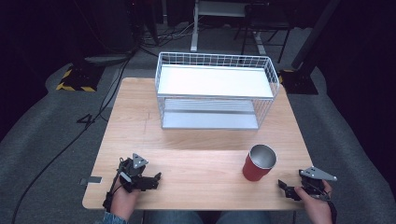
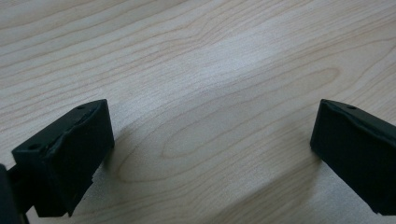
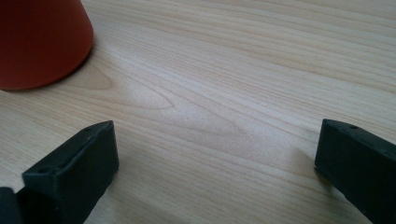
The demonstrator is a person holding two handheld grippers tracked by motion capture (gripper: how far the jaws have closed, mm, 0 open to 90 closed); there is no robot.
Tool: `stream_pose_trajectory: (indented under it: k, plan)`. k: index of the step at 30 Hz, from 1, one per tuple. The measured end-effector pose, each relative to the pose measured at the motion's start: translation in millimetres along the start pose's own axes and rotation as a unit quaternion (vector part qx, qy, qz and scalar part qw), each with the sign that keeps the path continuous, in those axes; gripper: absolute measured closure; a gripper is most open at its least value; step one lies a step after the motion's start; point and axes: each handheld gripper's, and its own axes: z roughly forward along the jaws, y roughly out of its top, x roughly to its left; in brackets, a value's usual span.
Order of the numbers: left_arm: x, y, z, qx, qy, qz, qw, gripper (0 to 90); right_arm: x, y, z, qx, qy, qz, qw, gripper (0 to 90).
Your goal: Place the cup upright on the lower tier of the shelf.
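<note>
We see a red cup (image 1: 258, 163) standing upright near the front right of the wooden surface (image 1: 187, 140), its silvery inside showing from above. Its wall is a plain matte red, wider at the rim than at the base. Behind it, well apart, sits a white wire basket (image 1: 216, 88) with a white shelf. Our left gripper (image 1: 152, 179) rests at the front left, jaws spread wide over bare wood. Our right gripper (image 1: 285, 186) lies just beside the cup, jaws likewise parted and holding nothing.
</note>
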Motion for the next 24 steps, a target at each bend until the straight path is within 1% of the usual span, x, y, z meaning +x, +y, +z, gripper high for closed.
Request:
stream_pose_trajectory:
  k: [10,12,17,21,24]
  plan:
    - [0.8,2.0,2.0,-0.002,-0.004,0.003,1.0000,0.0,1.4,-1.1,-1.5,0.000,-0.009,0.008,0.9999,0.0]
    - [1.3,2.5,2.0,0.001,-0.005,0.005,1.0000,0.0,1.2,-1.7,-2.6,0.001,-0.011,0.010,0.9999,0.0]
    - [1.3,3.5,3.2,0.000,-0.005,0.004,1.0000,0.0,1.3,-2.9,-6.9,0.000,-0.011,0.022,0.9997,0.0]
    - [1.6,4.1,3.7,-0.001,-0.006,0.006,1.0000,0.0,3.2,-0.6,-12.1,-0.008,-0.013,0.016,0.9997,0.0]
    - [1.5,4.5,4.0,0.000,-0.006,0.005,1.0000,0.0,6.6,1.3,-15.4,-0.012,-0.010,0.012,0.9998,0.0]
